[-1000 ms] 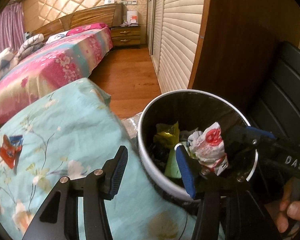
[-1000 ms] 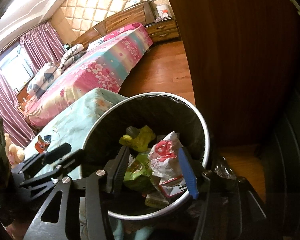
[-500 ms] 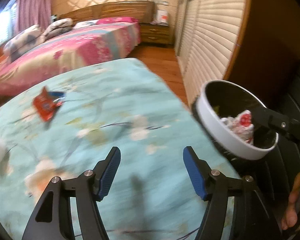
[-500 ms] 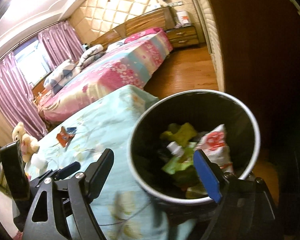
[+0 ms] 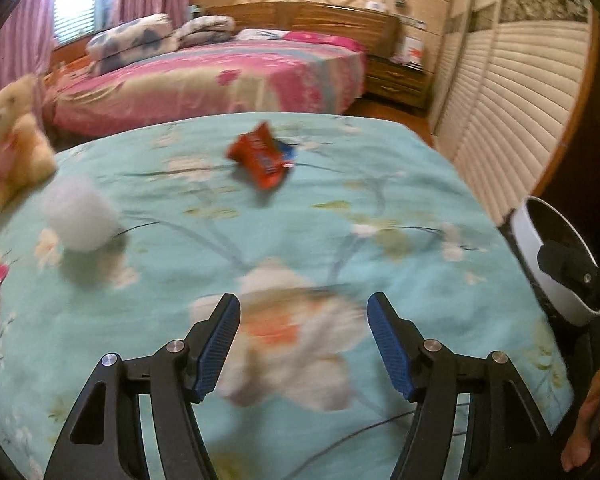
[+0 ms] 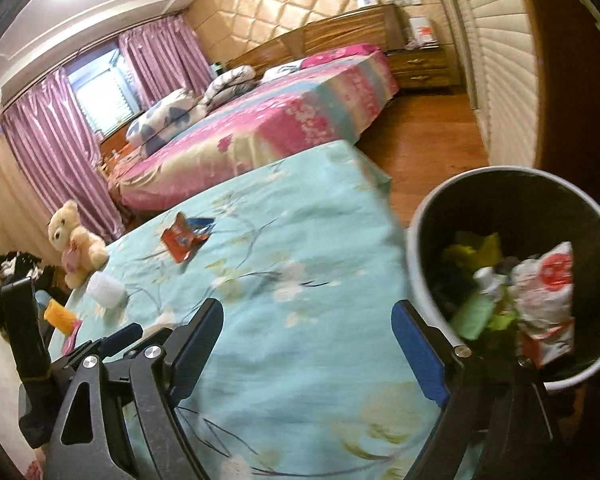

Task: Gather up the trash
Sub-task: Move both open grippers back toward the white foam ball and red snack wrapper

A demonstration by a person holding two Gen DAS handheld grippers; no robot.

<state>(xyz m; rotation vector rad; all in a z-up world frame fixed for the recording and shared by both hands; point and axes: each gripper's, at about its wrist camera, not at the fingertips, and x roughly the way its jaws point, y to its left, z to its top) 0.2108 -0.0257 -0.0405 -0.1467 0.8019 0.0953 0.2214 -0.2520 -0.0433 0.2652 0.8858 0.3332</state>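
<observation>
Left wrist view: left gripper (image 5: 302, 344) fingers spread wide, nothing between, hovering over teal floral bedspread (image 5: 380, 184). Red snack wrapper (image 5: 260, 155) lying farther out on the spread, well apart from fingers; white roll (image 5: 80, 216) to its left, teddy bear (image 5: 14, 140) at edge. Right wrist view: right gripper (image 6: 308, 350) fingers likewise spread, empty. Trash bin (image 6: 416, 256) just beside right finger, holding crumpled white-red bag (image 6: 546, 288) and green scraps.
</observation>
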